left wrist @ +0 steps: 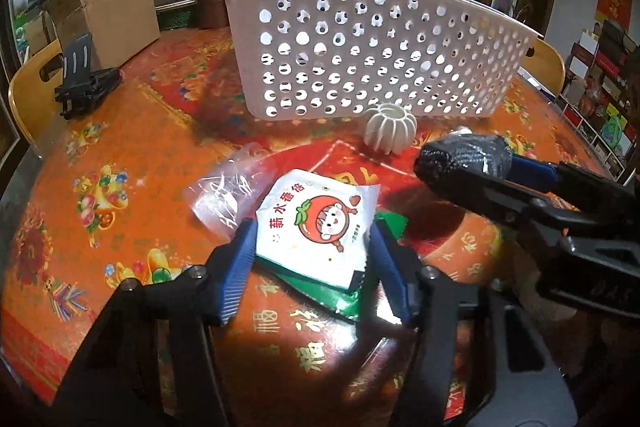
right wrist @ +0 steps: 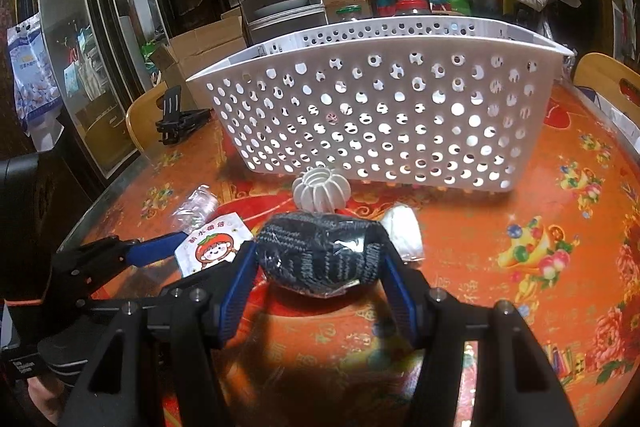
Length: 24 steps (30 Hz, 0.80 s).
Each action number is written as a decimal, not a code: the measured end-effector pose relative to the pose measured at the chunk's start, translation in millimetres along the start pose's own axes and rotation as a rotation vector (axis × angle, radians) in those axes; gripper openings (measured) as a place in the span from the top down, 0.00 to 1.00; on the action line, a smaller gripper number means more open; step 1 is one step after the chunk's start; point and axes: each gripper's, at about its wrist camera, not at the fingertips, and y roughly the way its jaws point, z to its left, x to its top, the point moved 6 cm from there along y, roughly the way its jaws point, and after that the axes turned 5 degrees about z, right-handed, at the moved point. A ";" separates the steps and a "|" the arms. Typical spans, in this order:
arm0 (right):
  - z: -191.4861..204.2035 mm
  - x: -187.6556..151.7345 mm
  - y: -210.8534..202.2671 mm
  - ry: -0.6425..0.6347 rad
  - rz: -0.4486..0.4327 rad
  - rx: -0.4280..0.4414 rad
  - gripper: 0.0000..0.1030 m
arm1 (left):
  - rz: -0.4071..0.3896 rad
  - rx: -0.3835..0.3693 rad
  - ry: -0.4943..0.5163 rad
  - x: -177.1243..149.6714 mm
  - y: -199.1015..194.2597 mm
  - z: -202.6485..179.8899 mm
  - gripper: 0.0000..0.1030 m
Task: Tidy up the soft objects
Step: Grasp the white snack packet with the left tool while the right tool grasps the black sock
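Observation:
My left gripper (left wrist: 312, 259) has its blue fingers on both sides of a white tissue packet (left wrist: 320, 227) with a tomato cartoon, which lies over a green packet (left wrist: 340, 297) on the table. My right gripper (right wrist: 318, 263) is shut on a dark knitted bundle in clear wrap (right wrist: 320, 253), held above the table; it also shows in the left wrist view (left wrist: 460, 159). The white perforated basket (left wrist: 360, 55) stands behind, also in the right wrist view (right wrist: 380, 115). The packet shows in the right wrist view (right wrist: 212, 247) too.
A white ribbed ball (left wrist: 390, 129) lies before the basket. A clear plastic bag (left wrist: 224, 191) lies left of the packet. A white wrapped item (right wrist: 404, 231) sits behind the bundle. A black folding stand (left wrist: 86, 83) and cardboard boxes (left wrist: 108, 11) are far left.

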 end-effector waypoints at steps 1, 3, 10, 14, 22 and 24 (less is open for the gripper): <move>0.2 0.3 0.2 0.000 0.000 0.000 0.41 | -0.002 -0.002 -0.003 -0.3 -0.2 0.8 0.51; 0.3 0.3 0.2 0.000 0.000 0.000 0.41 | -0.013 -0.003 -0.003 -0.8 -1.4 1.2 0.54; 0.4 0.7 0.0 -0.003 -0.002 0.000 0.41 | -0.053 -0.011 0.015 -3.4 -9.9 -1.2 0.62; 0.9 1.1 -1.1 -0.004 -0.008 0.002 0.41 | -0.094 -0.020 0.022 -1.6 -21.6 -0.7 0.62; 3.6 0.9 -5.1 -0.013 -0.027 0.005 0.41 | -0.148 -0.026 0.000 3.7 -45.4 11.3 0.62; 4.3 1.3 -6.2 -0.019 -0.032 0.006 0.41 | -0.154 -0.024 -0.005 4.4 -49.5 13.9 0.62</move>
